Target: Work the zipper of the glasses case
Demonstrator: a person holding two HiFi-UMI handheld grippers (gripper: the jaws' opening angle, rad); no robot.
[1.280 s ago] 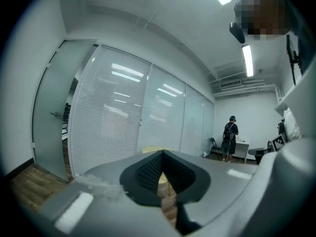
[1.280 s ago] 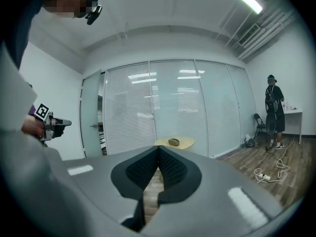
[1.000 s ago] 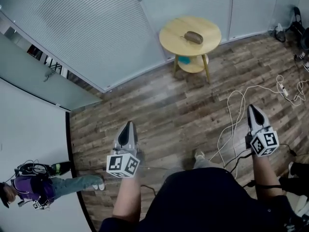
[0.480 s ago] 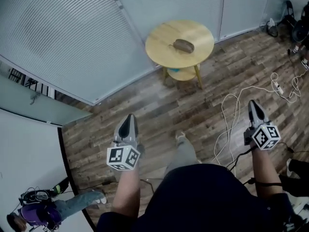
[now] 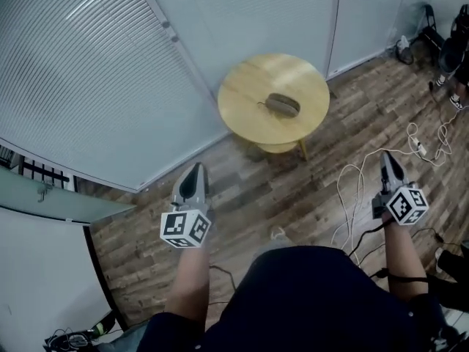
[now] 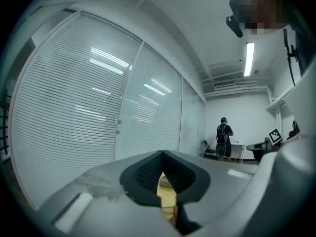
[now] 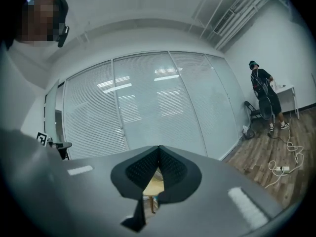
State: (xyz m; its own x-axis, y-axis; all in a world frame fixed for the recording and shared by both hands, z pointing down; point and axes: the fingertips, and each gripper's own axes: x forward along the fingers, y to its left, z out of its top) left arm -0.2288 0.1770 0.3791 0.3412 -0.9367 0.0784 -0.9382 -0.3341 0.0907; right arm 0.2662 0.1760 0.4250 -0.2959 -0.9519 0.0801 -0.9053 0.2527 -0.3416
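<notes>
Wood-floor room: round bench (image 5: 245, 94) with glasses case (image 5: 282, 105) now nearer; left gripper (image 5: 195, 170), right gripper (image 5: 386, 158) both closed, empty; approach only.

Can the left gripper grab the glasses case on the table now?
Probably not yet. The left gripper hangs over the wooden floor, well short of the round table where the glasses case lies. Nothing blocks the way; it is just too far.

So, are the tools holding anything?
Nothing. The left tool and right tool are shut and empty; the case lies on the table.
</notes>
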